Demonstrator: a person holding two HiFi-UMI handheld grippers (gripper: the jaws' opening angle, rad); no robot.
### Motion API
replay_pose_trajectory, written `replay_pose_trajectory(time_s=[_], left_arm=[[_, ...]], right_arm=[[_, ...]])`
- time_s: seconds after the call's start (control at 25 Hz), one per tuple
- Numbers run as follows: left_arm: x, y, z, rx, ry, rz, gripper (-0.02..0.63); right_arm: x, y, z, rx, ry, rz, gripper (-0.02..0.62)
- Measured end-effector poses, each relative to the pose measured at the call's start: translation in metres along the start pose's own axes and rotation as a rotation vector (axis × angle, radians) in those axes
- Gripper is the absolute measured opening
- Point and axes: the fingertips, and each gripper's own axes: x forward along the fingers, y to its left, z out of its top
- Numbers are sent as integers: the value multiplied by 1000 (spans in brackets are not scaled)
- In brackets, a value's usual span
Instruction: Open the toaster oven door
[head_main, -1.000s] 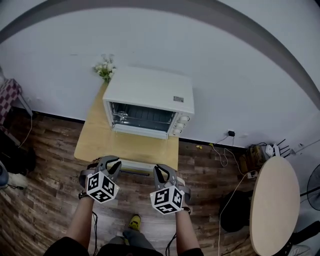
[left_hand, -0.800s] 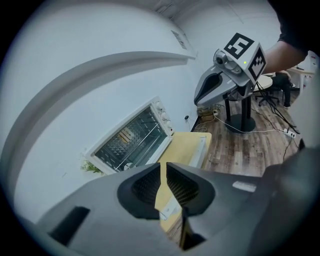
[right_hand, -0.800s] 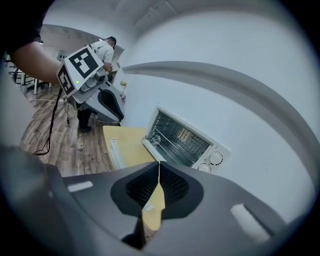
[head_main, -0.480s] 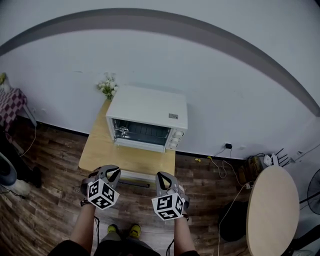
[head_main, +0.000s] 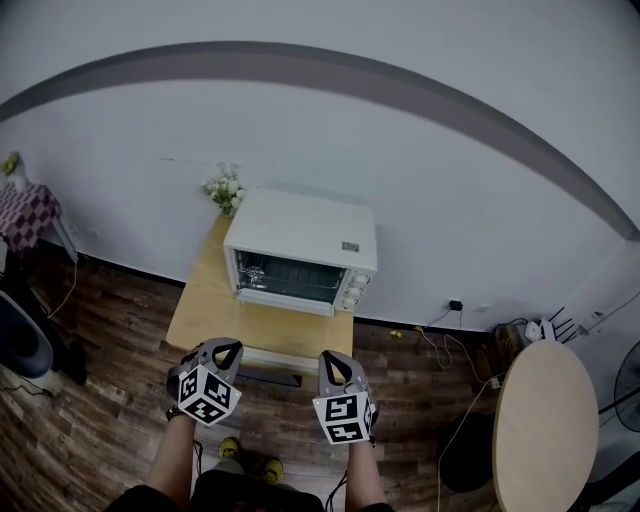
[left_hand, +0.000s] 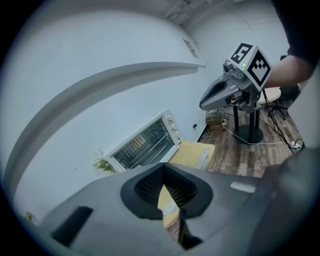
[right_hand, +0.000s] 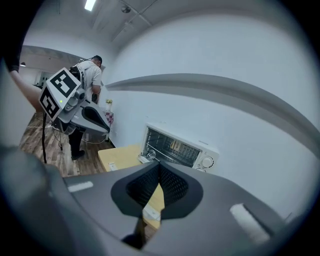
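Several things ring the spot, and I take them from the left. A small table under a checked cloth (head_main: 22, 212) stands against the wall (head_main: 400, 150) at the far left, well apart from what I work with. In the right gripper view a person (right_hand: 90, 72) stands beside it.

Next comes a bunch of white flowers (head_main: 225, 187) at the back left corner of the wooden tabletop (head_main: 205, 305), just beside the toaster oven (head_main: 305, 235). My left gripper (head_main: 224, 350) hangs over the plank floor (head_main: 110, 330), just short of the tabletop's near edge. Its fingers (left_hand: 145, 187) have just been closing and now meet, with nothing between them.

The toaster oven sits at the back of the tabletop against the wall, its front toward me. Only bare wood lies between it and my fingers. Inside it a wire rack (right_hand: 172, 149) shows, and knobs (head_main: 352, 292) run down the right of its front. A white band runs along the foot of the opening; whether that is the door lying down I cannot tell.

My right gripper (head_main: 335, 363) hangs level with the left, near it but apart, also over the floor. Its fingers (right_hand: 172, 186) too have just been closing and press together on nothing.

Right of it a cable (head_main: 440, 325) trails from the foot of the wall toward a clutter of leads. Further right are a pale round table (head_main: 545, 420) and a fan (head_main: 630, 385) at the edge.
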Motion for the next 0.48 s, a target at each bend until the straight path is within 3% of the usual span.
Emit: replay_pose_trajectory(time_s=[0.2,0.48], left_arm=[[-15,14,5,-69,-52,27,-11],[-27,29,19,-185,-142,51,-11]], right_arm=[[-8,-5,7,13,-13,-42,9],[-21,-16,18,139,-66,-59,9]])
